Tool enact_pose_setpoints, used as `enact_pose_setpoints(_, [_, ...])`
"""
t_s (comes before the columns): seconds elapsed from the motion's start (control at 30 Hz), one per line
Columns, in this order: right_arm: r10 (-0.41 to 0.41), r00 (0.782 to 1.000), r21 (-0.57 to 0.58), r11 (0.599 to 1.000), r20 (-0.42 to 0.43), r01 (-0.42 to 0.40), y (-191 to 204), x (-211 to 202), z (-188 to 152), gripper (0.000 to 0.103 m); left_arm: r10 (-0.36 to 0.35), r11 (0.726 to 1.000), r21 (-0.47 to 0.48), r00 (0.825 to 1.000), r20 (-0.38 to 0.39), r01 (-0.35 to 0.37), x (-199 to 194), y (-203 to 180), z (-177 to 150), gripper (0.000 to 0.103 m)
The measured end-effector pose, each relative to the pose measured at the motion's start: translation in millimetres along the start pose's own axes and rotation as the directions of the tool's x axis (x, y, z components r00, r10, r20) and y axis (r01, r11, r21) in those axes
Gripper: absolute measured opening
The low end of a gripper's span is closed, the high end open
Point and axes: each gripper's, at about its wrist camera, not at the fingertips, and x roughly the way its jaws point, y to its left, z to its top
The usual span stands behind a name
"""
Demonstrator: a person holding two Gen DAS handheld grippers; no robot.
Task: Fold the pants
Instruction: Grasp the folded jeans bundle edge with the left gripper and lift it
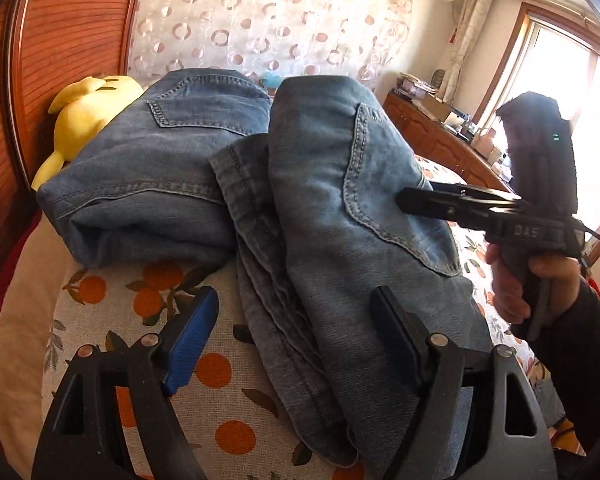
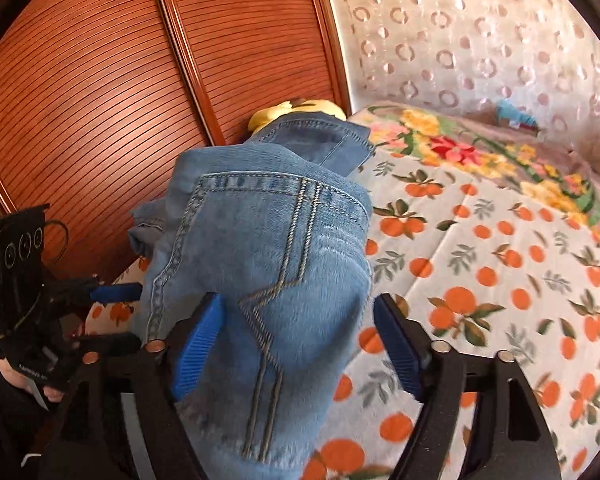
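Two grippers: both stand with fingers apart, pinching nothing.
Plush toy (image 1: 85, 114): yellow, far left against the wooden headboard (image 1: 66, 32), partly under the denim.
Pants (image 1: 320, 216): blue jeans folded into a thick bundle on the orange-print bedspread (image 1: 148, 292), back pockets up.
Left gripper (image 1: 296, 344): wide open; loose hem layers lie between its blue pads, unpressed.
Right gripper (image 2: 298, 344): also open, straddling the bundle's near end; the left pad sits just beside the denim, the right pad clear of it.
Step in hand: likely a release after a fold.
Next move: probably tidy the splayed hem layers or make a final fold, which calls for closing on all layers together.
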Motion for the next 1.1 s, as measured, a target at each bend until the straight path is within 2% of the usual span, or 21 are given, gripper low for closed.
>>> enact_pose_setpoints(0.17, [0.072,0.997,0.044,0.997,-0.039,-0.071,-9.9,28.2,7.5,0.081,-0.036,0.999,-0.004,0.999,0.015,0.036,-6.5,-1.9,-1.4,0.079])
enact_pose_setpoints(0.23, [0.074,0.996,0.046,0.996,-0.044,-0.072,-11.8,34.1,8.9,0.081,-0.056,0.998,0.000,0.998,0.012,0.056,-7.4,-5.3,-1.8,0.079])
enact_pose_setpoints(0.47, [0.061,0.997,0.033,0.998,-0.051,-0.060,-7.6,44.5,9.2,0.081,-0.038,0.999,0.011,0.998,-0.041,0.039,4.7,-10.8,-2.2,0.079])
enact_pose_setpoints(0.7, [0.057,0.997,0.012,0.998,-0.054,-0.056,1.8,40.7,4.3,0.081,-0.046,0.999,0.006,0.995,-0.087,0.047,14.2,-10.6,-2.4,0.079])
enact_pose_setpoints(0.83, [0.061,0.996,0.007,0.998,-0.062,-0.060,3.5,38.7,4.0,0.081,-0.092,0.996,-0.025,0.989,-0.119,0.089,26.7,0.6,3.1,0.079])
enact_pose_setpoints(1.0, [0.068,0.995,-0.011,0.998,-0.072,-0.069,-1.2,26.3,1.1,0.081,-0.101,0.995,-0.026,0.989,-0.109,0.099,29.4,6.0,2.8,0.080])
enact_pose_setpoints(1.1, [0.089,0.994,0.000,0.996,-0.069,-0.089,-4.2,25.1,-1.3,0.075,-0.098,0.995,-0.023,0.989,-0.112,0.096,29.1,5.1,0.3,0.080])
